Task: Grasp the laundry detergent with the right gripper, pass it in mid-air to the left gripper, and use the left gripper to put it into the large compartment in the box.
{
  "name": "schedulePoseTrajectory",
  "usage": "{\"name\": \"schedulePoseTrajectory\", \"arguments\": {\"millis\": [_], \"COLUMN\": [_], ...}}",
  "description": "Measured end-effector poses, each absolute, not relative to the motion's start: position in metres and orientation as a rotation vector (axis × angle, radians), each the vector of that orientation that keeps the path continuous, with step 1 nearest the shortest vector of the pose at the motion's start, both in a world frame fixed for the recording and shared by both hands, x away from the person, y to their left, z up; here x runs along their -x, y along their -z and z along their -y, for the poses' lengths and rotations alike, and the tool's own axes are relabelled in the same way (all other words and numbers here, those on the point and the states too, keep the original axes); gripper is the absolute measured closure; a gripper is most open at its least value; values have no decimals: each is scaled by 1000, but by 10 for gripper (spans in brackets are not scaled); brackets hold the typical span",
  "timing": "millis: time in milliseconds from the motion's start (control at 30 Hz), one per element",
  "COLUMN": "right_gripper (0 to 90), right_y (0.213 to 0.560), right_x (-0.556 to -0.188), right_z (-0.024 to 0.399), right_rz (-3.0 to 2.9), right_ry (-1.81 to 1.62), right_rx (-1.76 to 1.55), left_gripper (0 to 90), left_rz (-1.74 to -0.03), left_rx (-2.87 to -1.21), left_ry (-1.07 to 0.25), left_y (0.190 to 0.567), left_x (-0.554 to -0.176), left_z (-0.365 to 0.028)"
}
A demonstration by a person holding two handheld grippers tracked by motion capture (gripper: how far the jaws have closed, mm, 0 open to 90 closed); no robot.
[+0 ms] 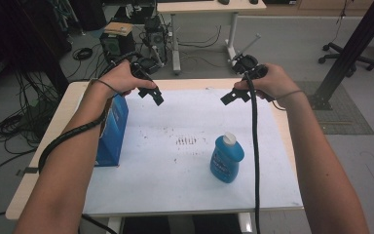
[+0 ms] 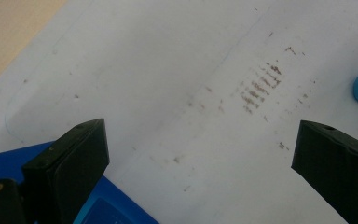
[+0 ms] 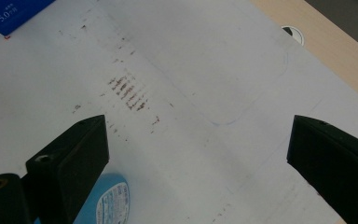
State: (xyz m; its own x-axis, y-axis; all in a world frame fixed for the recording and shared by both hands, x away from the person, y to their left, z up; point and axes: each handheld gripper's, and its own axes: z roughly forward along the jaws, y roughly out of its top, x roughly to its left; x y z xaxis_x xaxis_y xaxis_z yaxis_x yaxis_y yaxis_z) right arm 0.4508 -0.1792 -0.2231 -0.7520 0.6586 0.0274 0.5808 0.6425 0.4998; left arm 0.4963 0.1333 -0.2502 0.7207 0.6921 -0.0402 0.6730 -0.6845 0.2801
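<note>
Two grippers are held above the far half of a white sheet spread over the tabletop. The left gripper and right gripper are both seen with fingers released wide and nothing between them. A blue bottle with a white cap lies near the right fingers, apart from them; its label cannot be read. A blue box stands below the left hand, untouched, with "5.0" printed on it in the right gripper view.
</note>
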Motion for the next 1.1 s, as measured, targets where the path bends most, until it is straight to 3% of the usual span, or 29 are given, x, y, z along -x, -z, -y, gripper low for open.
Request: {"name": "schedulePoseTrajectory", "arguments": {"millis": [1100], "right_gripper": [53], "right_y": [233], "right_x": [-420], "right_z": [243], "right_rz": [-2612], "right_ry": [-727], "right_rx": [-1159], "left_gripper": [40], "left_rz": [-1043], "left_rx": [-2654], "left_ry": [-81], "left_y": [255], "left_x": [-479], "left_z": [-128]}}
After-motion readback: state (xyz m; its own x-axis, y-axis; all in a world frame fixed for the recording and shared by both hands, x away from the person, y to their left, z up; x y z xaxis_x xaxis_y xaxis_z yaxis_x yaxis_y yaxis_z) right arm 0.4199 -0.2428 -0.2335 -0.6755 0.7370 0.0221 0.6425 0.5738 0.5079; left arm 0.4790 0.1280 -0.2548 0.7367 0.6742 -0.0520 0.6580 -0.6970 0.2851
